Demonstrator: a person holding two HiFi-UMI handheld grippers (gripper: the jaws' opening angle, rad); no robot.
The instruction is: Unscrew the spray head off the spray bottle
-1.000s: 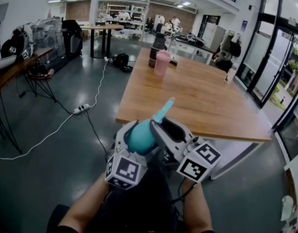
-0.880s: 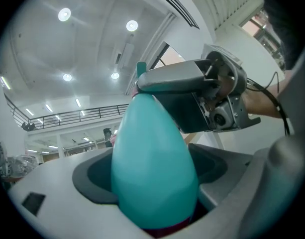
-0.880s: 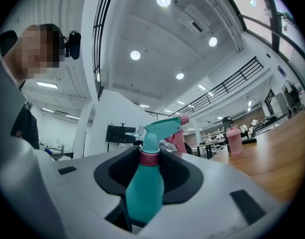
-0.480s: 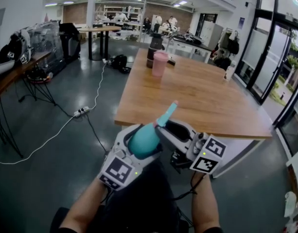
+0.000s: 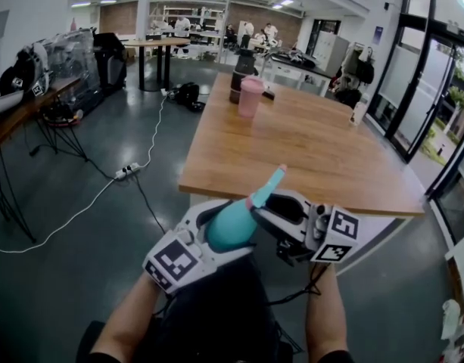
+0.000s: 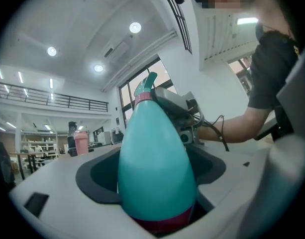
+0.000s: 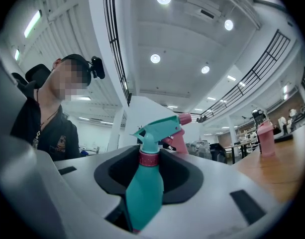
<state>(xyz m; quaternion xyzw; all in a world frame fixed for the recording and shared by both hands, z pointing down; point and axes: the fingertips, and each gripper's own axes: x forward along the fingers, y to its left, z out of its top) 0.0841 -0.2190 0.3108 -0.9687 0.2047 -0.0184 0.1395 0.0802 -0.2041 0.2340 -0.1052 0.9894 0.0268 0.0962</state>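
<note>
Left gripper (image 5: 230, 225) clenched on the teal teardrop plastic spray bottle (image 6: 154, 153); right gripper (image 5: 260, 206), grasping its pink-collared spray head (image 5: 268, 184) at one o'clock, should twist squarely.

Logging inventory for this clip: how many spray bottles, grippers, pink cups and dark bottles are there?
spray bottle: 1
Grippers: 2 (left gripper, right gripper)
pink cup: 1
dark bottle: 1
Total: 5
</note>
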